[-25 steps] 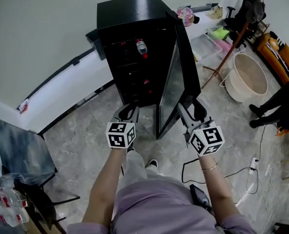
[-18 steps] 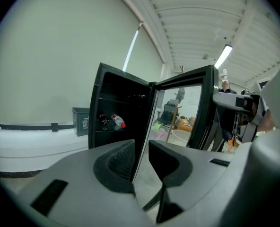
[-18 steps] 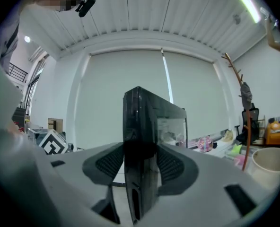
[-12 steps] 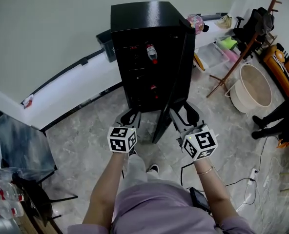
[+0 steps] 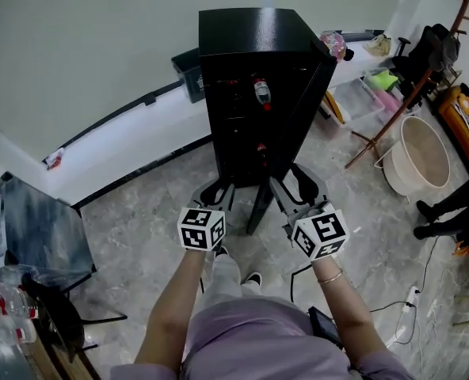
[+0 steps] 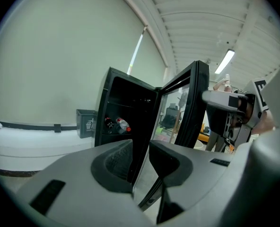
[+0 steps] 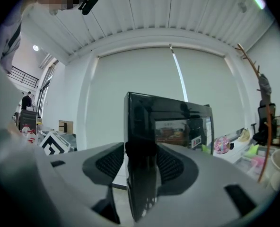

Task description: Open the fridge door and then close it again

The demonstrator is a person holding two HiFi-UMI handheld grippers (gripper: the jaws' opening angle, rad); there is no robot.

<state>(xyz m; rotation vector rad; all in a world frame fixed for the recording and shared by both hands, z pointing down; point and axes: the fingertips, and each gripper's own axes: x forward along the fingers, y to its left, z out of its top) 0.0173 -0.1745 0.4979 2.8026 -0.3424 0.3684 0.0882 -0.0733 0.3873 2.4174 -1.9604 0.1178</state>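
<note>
A black fridge stands against the wall with its glass door swung out toward me, hinged on its right side. Bottles lie on the shelves inside. My right gripper is shut on the door's free edge, which fills the gap between both pads. To its left, my left gripper hangs in front of the fridge's open front with its jaws a little apart and nothing between them. In the left gripper view the fridge interior and the door show past my left gripper.
A dark chair and water bottles are at the left. A small bin stands left of the fridge. A white tub, a coat stand and someone's legs are at the right. A cable lies on the floor.
The right gripper has carried the door's free edge leftward, across the fridge's front, so the door now shows nearly edge-on. The left gripper has shifted along beside it.
</note>
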